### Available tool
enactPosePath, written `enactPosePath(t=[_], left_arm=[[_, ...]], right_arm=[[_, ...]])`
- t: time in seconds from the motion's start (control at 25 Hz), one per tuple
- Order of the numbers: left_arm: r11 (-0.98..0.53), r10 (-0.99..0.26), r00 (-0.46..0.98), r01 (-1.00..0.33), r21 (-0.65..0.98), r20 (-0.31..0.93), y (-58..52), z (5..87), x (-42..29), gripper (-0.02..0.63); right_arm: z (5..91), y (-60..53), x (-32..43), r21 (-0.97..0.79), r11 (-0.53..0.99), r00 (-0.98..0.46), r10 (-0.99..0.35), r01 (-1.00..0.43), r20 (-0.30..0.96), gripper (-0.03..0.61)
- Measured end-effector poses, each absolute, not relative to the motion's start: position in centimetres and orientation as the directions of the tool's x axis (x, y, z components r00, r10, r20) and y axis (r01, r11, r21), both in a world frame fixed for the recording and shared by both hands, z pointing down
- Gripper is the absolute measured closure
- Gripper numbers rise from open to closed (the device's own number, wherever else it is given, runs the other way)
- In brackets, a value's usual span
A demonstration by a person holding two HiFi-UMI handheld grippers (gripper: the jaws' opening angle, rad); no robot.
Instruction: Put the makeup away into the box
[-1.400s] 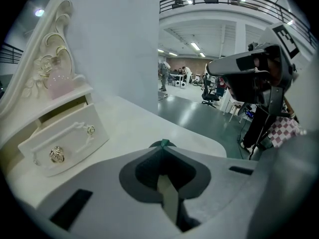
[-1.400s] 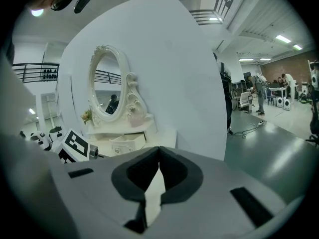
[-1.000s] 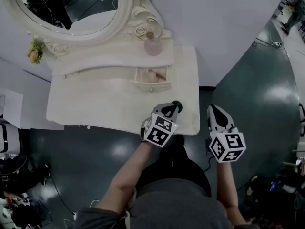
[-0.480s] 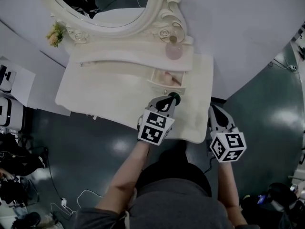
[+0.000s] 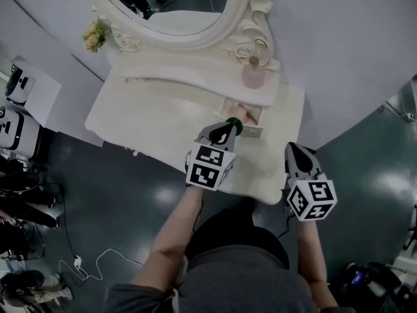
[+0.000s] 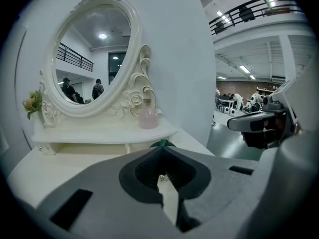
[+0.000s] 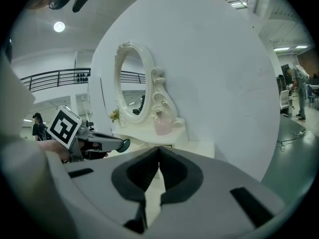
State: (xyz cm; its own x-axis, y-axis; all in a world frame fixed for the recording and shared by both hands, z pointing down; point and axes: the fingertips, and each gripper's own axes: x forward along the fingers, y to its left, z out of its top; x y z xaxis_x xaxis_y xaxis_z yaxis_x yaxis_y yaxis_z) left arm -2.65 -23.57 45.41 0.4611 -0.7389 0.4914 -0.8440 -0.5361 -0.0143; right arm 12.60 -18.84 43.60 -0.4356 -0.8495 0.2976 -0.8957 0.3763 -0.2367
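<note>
My left gripper (image 5: 229, 129) is shut on a small dark green makeup piece (image 5: 234, 124), which pokes out past its tips. It hovers just at the front of a small open drawer (image 5: 254, 128) in the white dressing table (image 5: 156, 119); something pinkish lies inside the drawer. In the left gripper view the green piece (image 6: 162, 144) peeks over the closed jaws. My right gripper (image 5: 293, 150) hangs off the table's right front corner, its jaws shut with nothing between them. From the right gripper view the left gripper (image 7: 107, 143) is seen holding the green piece (image 7: 124, 144).
An oval mirror (image 5: 176, 5) in an ornate white frame stands at the table's back. A pink perfume bottle (image 5: 253, 77) sits on the shelf above the drawer, and a small flower bunch (image 5: 96, 36) at the far left. A white curved wall lies behind; dark floor surrounds the table.
My left gripper has risen and gone forward with the green piece, from the table's front edge to the drawer front. The right gripper has shifted slightly forward.
</note>
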Motion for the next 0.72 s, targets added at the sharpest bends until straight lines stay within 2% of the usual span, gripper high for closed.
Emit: enactPosePath(t=[0.28,0.72], left_arm=[[-0.49,-0.768,0.424,-0.872,-0.014,0.479,-25.0,44.8,-3.2,0.607],[-0.534,-0.732,0.442,-0.845,-0.035,0.519,-28.1,45.7,-3.0,0.607]], right_arm=[[43.0,-19.7,11.4,-0.241,0.418,-0.475,-0.834,-0.876,0.28,0.572],[43.1,-21.2,11.2,-0.244,0.376,-0.437,-0.851,-0.894,0.293,0.572]])
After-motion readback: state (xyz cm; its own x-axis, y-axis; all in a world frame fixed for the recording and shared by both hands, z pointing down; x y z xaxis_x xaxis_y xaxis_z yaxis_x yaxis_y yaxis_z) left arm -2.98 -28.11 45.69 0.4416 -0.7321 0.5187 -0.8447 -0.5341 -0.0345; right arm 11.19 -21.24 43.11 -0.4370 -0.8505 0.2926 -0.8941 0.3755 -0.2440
